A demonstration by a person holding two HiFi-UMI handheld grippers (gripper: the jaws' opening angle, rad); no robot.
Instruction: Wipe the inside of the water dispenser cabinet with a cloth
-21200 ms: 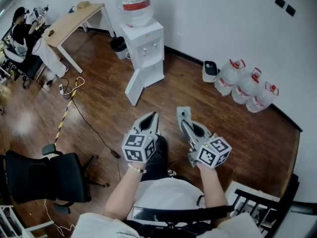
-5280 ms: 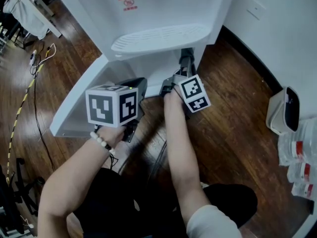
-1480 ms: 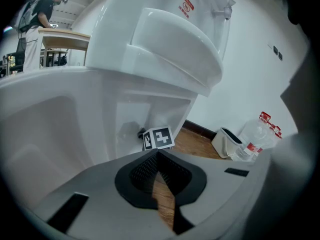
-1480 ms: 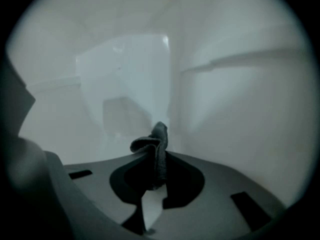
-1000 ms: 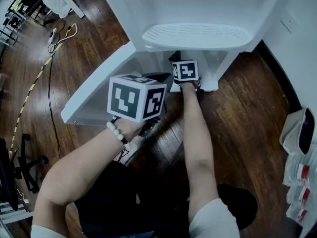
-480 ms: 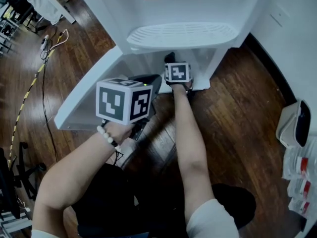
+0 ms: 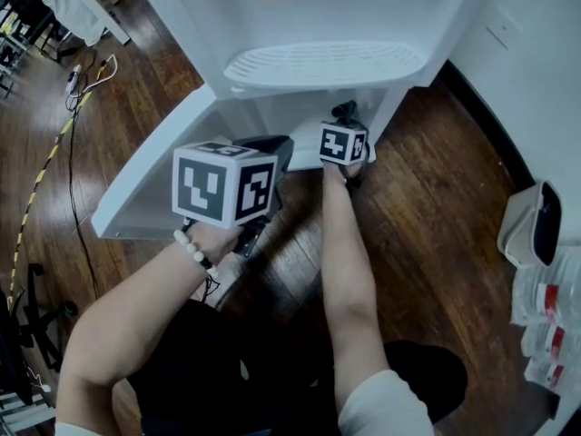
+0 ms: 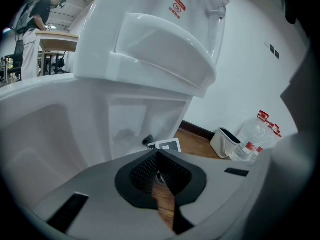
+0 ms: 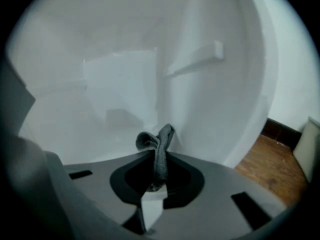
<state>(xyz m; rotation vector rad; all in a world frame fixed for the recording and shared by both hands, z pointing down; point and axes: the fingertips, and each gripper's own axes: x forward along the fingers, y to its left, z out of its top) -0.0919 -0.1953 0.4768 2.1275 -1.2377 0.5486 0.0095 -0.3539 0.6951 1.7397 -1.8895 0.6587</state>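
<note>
**Cloth at the cabinet mouth, right side leading**

Far left: the cabinet door (image 7: 150, 184) hangs swung open, its white inner face up toward the head camera.

Left gripper (image 8: 159, 156): jaws pressed together, nothing between them. It hovers outside the dispenser (image 7: 327, 12), in front of the open door and short of the opening. From its own view the cabinet (image 8: 125, 129) lies ahead and slightly left.

Right gripper (image 9: 156, 176): jaws pinching a dark cloth (image 9: 159, 144). The cloth stands up past the fingertips as a narrow folded strip with a small loop on its left, long axis running forward along the jaws. This gripper sits at the cabinet mouth, under the drip tray (image 7: 322, 62), well nearer the inside than the left one.

Cabinet from the right gripper view: pale back wall and floor straight ahead of the cloth; right wall with a small ledge (image 9: 196, 59) just to the right. Cannot tell if the cloth touches any surface.

Judgement: wiping is under way or about to begin; the next stroke needs the cloth pushed forward and down.

Far right: a bin (image 7: 529, 230) and water bottles (image 7: 545, 302) against the wall, well apart.
</note>
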